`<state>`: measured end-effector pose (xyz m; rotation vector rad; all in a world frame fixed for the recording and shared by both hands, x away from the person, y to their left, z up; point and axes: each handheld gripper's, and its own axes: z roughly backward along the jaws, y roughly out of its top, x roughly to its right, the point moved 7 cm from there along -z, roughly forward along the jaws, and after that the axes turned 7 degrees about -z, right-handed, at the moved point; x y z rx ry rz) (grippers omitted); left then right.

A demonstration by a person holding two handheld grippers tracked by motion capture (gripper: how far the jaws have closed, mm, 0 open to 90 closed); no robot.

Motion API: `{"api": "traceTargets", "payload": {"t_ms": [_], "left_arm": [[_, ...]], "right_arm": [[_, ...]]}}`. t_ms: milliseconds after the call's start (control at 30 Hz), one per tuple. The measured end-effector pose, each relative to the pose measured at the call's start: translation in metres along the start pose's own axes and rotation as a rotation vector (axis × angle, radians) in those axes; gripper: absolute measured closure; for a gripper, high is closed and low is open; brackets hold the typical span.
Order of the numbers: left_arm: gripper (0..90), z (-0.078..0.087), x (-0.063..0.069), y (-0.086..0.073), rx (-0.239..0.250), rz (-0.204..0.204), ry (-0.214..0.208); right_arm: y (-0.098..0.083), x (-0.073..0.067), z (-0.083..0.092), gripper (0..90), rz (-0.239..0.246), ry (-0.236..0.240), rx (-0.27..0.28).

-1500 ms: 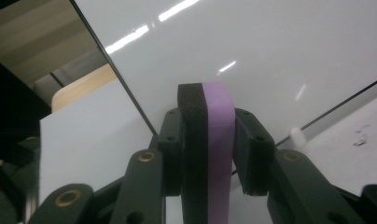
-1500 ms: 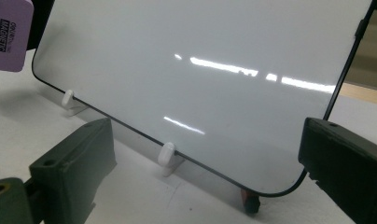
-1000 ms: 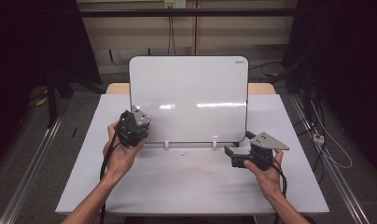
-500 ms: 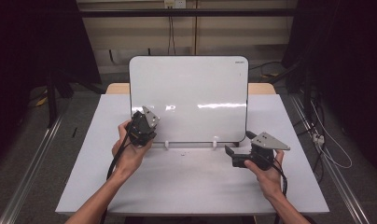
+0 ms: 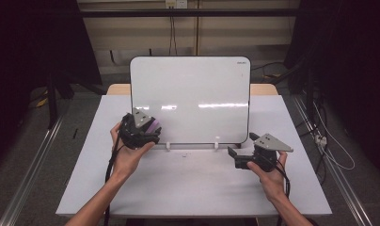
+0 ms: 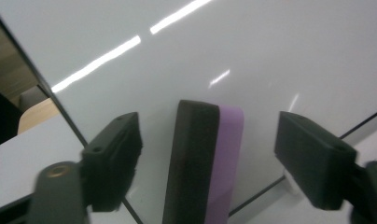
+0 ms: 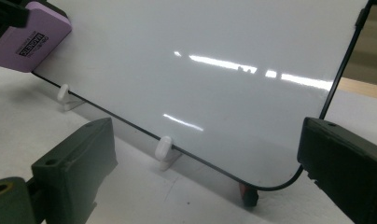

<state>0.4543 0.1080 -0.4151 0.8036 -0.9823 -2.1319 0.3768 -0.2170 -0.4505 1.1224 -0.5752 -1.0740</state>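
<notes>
Purple eraser (image 6: 207,163) pressed flat against the lower left part of the whiteboard (image 5: 193,94), black felt side apparently on the board, long axis roughly upright in the left gripper view, though the high view is too coarse to confirm the tilt. Left gripper (image 6: 207,161) at the whiteboard's lower left, jaws just opened and standing clear on both sides of the eraser. Right gripper (image 5: 235,157) near the whiteboard's lower right corner, jaws wide apart, holding nothing.

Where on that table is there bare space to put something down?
The front of the table, between the two forearms and the near edge, is bare. So are the strips beside the whiteboard. It is crowded at the board's lower left, where the left gripper stands open around the purple eraser, and around the right gripper.
</notes>
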Motion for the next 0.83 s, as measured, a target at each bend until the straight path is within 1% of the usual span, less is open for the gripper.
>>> {"api": "traceTargets", "payload": {"t_ms": [33, 67, 100, 167, 200, 267, 333, 400, 433, 500, 533, 567, 633, 700, 800, 833], "left_arm": [[14.9, 0.004, -0.002, -0.002, 0.014, 0.016, -0.007], [13.1, 0.008, -0.003, -0.003, 0.031, 0.052, -0.016], [10.3, 0.012, -0.004, -0.005, 0.049, 0.081, -0.032], [7.6, 0.021, -0.005, -0.011, 0.091, 0.139, -0.048], [7.1, 0.026, -0.005, -0.015, 0.108, 0.151, -0.057], [3.9, 0.036, -0.003, -0.025, 0.134, 0.176, -0.084], [4.1, 0.045, -0.002, -0.037, 0.136, 0.202, -0.109], [4.2, 0.055, -0.001, -0.048, 0.153, 0.200, -0.098], [4.2, 0.060, -0.001, -0.053, 0.155, 0.201, -0.090], [4.1, 0.068, -0.002, -0.065, 0.151, 0.214, -0.065], [4.2, 0.071, -0.003, -0.071, 0.149, 0.223, -0.047], [4.2, 0.073, -0.003, -0.076, 0.148, 0.235, -0.039], [4.1, 0.075, -0.001, -0.086, 0.149, 0.244, -0.025], [4.1, 0.076, 0.001, -0.090, 0.145, 0.250, -0.033], [4.1, 0.076, -0.002, -0.090, 0.157, 0.256, -0.023], [4.1, 0.077, -0.003, -0.089, 0.154, 0.253, -0.029]], "right_arm": [[0.000, 0.001, 0.000, 4.0, 0.000, -0.001, -0.002], [-0.001, 0.002, 0.000, 4.0, 0.002, -0.007, -0.005], [-0.001, 0.002, 0.000, 4.2, 0.003, -0.014, -0.008], [-0.003, 0.004, 0.001, 4.2, 0.006, -0.021, -0.017], [-0.005, 0.005, 0.003, 4.2, 0.010, -0.026, -0.022], [-0.008, 0.009, 0.006, 4.2, 0.002, -0.036, -0.031], [-0.010, 0.011, 0.010, 4.7, 0.002, -0.050, -0.033], [-0.012, 0.012, 0.014, 4.8, 0.001, -0.053, -0.036], [-0.014, 0.013, 0.016, 4.8, 0.000, -0.052, -0.039], [-0.018, 0.015, 0.019, 5.7, 0.003, -0.070, -0.047], [-0.020, 0.015, 0.020, 5.6, 0.000, -0.069, -0.047], [-0.022, 0.016, 0.022, 5.1, -0.006, -0.073, -0.048], [-0.025, 0.018, 0.023, 5.8, -0.023, -0.079, -0.038], [-0.027, 0.018, 0.023, 5.8, -0.030, -0.082, -0.038], [-0.025, 0.017, 0.024, 5.8, -0.029, -0.077, -0.032], [-0.024, 0.017, 0.024, 5.8, -0.031, -0.080, -0.029]]}}
